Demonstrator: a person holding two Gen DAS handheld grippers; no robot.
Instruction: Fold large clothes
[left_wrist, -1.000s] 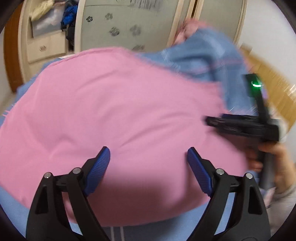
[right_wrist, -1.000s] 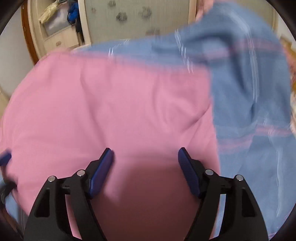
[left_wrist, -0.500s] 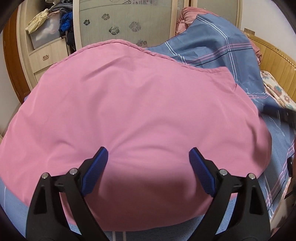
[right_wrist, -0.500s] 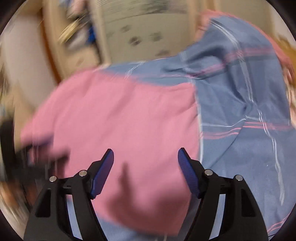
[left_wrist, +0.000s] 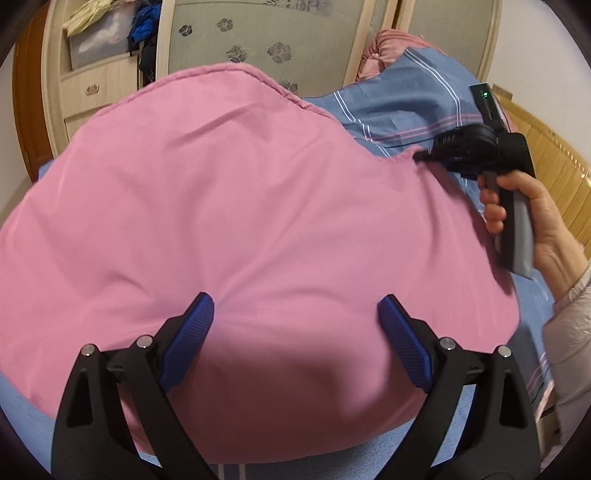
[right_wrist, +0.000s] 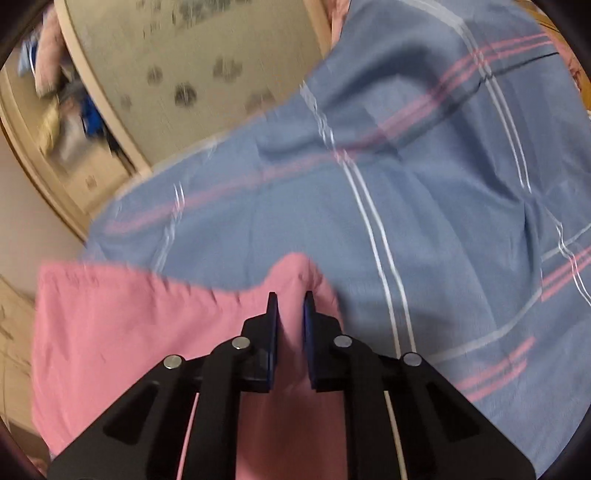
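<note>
A large pink cloth (left_wrist: 236, 206) lies spread over a blue plaid bed cover (left_wrist: 399, 110). My left gripper (left_wrist: 295, 314) is open, its blue pads just above the cloth's near part, holding nothing. My right gripper (right_wrist: 291, 299) is shut on the far right corner of the pink cloth (right_wrist: 147, 332); it also shows in the left wrist view (left_wrist: 424, 157), held by a hand at the cloth's right corner.
The blue plaid cover (right_wrist: 406, 184) fills the bed beyond the cloth. A cream wardrobe (left_wrist: 266, 40) with shelves of clothes stands behind the bed. A wooden headboard (left_wrist: 554, 158) is at the right.
My right gripper has moved to the cloth's far right corner and closed on it. My left gripper stays open over the near part.
</note>
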